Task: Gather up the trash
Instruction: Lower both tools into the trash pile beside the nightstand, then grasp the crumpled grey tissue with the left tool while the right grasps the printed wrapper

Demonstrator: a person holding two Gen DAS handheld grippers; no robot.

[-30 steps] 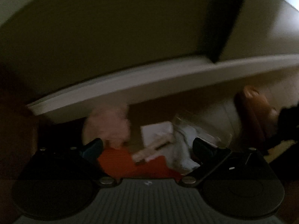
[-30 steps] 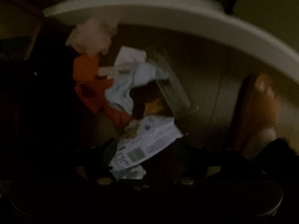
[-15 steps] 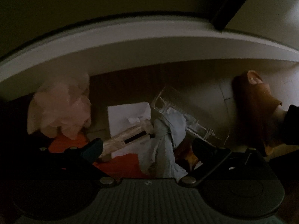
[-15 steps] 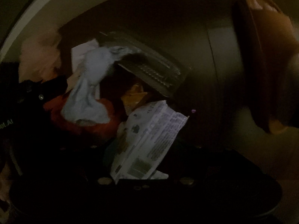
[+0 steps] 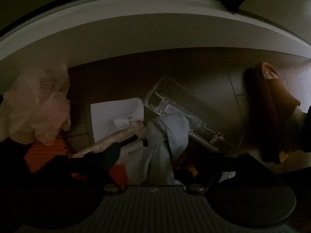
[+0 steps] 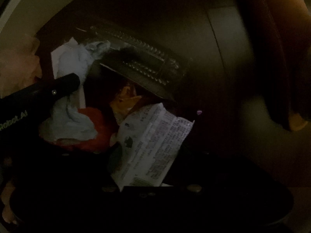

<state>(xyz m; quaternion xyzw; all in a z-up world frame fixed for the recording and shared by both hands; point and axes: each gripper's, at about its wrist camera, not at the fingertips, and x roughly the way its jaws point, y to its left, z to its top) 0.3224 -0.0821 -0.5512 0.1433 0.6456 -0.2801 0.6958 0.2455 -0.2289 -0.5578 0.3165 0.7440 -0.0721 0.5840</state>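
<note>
**Both tongs lowered into a floor-level trash pile under a pale ledge**

Left tongs (image 5: 147, 161): The jaws stand partly apart and are closing. A crumpled pale blue-grey tissue wad (image 5: 165, 139) lies between them, rising from the gap towards the top of the pile. In this dim view it cannot be confirmed that the pads press on the wad; the dark left finger (image 5: 108, 155) sits just beside it and lies over a long beige plastic-wrapped stick (image 5: 116, 139). In the right wrist view, one dark finger of the left tongs (image 6: 64, 85) lies across the same wad (image 6: 72, 116).

Right tongs (image 6: 149, 155): The jaws are clamped on a white printed plastic wrapper (image 6: 153, 147), which stands up out of the gap, tilted to the right. The fingers themselves are almost lost in shadow.

Trash location: All items lie on the dark floor (image 5: 204, 81), below a curved pale ledge (image 5: 155, 29).
- A flat white paper sheet (image 5: 114, 114) lies behind the stick.
- A clear ribbed plastic tray (image 5: 186, 112) lies tilted, just right of the wad.
- A crumpled pink plastic bag (image 5: 37, 112) lies at the left.
- Orange-red crumpled packaging (image 5: 46, 153) lies under the pile.
- A yellow-orange scrap (image 6: 126, 99) shows between tray and wrapper.

A brown slipper (image 5: 272, 116) on a person's foot stands well to the right.
</note>
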